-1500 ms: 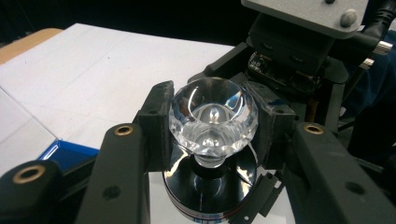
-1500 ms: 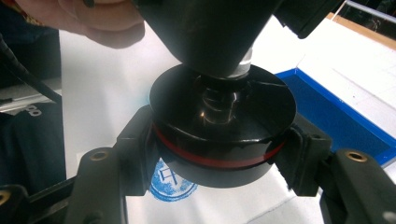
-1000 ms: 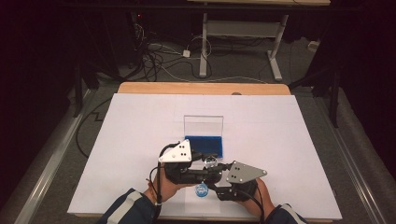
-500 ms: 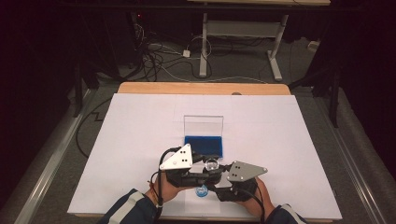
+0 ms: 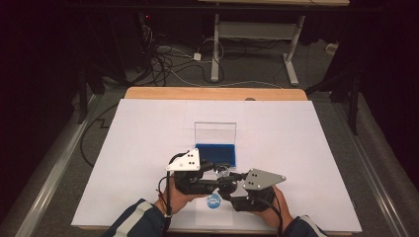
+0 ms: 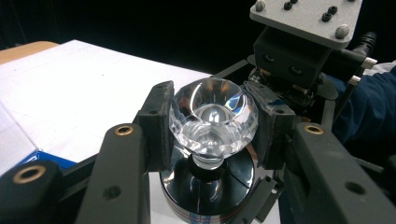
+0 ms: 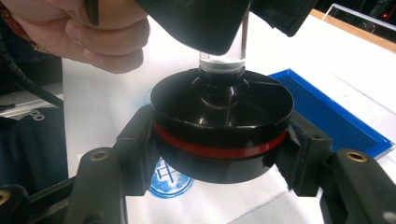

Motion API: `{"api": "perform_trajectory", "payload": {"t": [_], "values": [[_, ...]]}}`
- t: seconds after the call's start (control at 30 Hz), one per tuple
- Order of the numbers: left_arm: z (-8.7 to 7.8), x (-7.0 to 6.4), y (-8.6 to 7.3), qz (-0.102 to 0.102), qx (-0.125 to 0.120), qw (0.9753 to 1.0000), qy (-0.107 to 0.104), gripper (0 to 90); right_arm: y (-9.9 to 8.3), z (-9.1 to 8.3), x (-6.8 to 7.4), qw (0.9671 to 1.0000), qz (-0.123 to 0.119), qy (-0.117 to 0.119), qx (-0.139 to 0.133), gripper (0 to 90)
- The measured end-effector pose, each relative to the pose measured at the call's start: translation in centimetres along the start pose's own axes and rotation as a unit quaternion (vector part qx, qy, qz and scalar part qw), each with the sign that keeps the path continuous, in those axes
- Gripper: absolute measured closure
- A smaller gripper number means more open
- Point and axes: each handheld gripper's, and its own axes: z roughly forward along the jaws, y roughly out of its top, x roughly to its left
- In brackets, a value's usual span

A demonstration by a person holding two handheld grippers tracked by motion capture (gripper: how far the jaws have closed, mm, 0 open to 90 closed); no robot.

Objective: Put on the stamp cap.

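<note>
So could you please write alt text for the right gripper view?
The right gripper clamps the black, red-banded base of a stamp above a round blue imprint on white paper. A blue ink pad lies beyond.

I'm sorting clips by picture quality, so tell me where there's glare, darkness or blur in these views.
High view: dark surroundings, evenly lit white table. Left gripper view: bright glints on the crystal knob, black background, near fingers soft. Right gripper view: hand and top edge blurred, stamp base sharp with dull sheen.

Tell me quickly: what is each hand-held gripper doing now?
Left hand-held gripper: shut on the stamp's crystal knob.
Right hand-held gripper: shut on the stamp's black base.
</note>
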Motion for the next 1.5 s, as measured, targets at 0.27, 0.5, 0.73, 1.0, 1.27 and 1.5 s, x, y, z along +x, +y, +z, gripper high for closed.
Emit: {"api": "perform_trajectory", "payload": {"t": [0.27,0.5,0.73,1.0,1.27,1.5], "values": [[0.2,0.1,-0.2,-0.011,0.009,0.9998,-0.015,53.9,0.0,0.1,0.1,0.9998,-0.013,-0.004,0.013,38.2],[0.6,-0.2,0.0,-0.003,0.022,0.9997,-0.007,54.0,-0.1,0.2,0.2,0.9997,-0.015,-0.008,0.019,38.2],[0.4,-0.2,0.0,-0.002,0.025,0.9997,-0.002,53.9,0.0,0.1,0.3,0.9994,-0.023,-0.017,0.019,38.2],[0.4,-0.8,0.6,0.028,0.049,0.9980,0.028,53.6,-0.1,0.1,0.2,0.9990,-0.033,-0.021,0.023,38.2],[0.4,-1.2,1.2,0.062,0.096,0.9919,0.055,53.9,-0.2,0.2,0.1,0.9985,-0.034,-0.021,0.037,38.2],[0.3,-1.4,1.6,0.067,0.132,0.9876,0.053,54.2,-0.1,0.1,0.4,0.9959,-0.070,-0.030,0.049,38.2]]}}
